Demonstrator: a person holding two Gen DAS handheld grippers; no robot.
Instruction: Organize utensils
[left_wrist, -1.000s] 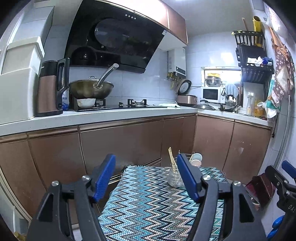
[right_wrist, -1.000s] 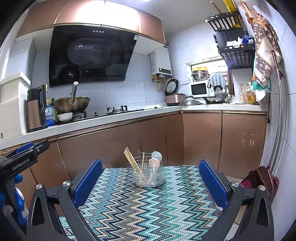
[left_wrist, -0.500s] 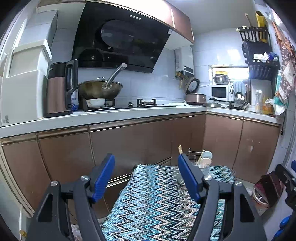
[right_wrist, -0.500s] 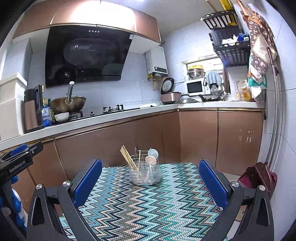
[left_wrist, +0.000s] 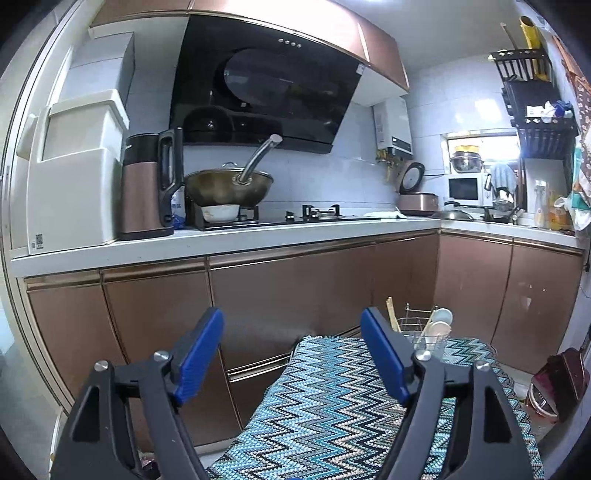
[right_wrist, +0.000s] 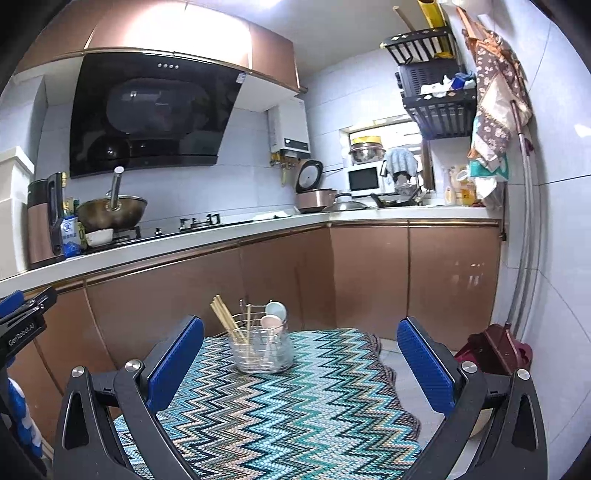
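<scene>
the left gripper (left_wrist: 291, 332) is opening with nothing between its jaws; the right gripper (right_wrist: 301, 341) gapes wide and empty. the utensil holder (right_wrist: 263, 349) stands on the zigzag cloth (right_wrist: 295, 406) at twelve o'clock. "genrobot.ai" marks the left gripper's side.

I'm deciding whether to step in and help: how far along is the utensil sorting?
Done, it seems: chopsticks and spoons stand in the wire holder on the zigzag cloth. In hand: nothing. The right gripper is open and empty, and the left gripper is opening, with nothing between its fingers. Left: no loose utensils show on the cloth, so little or nothing, though the cloth's near end is hidden.
</scene>
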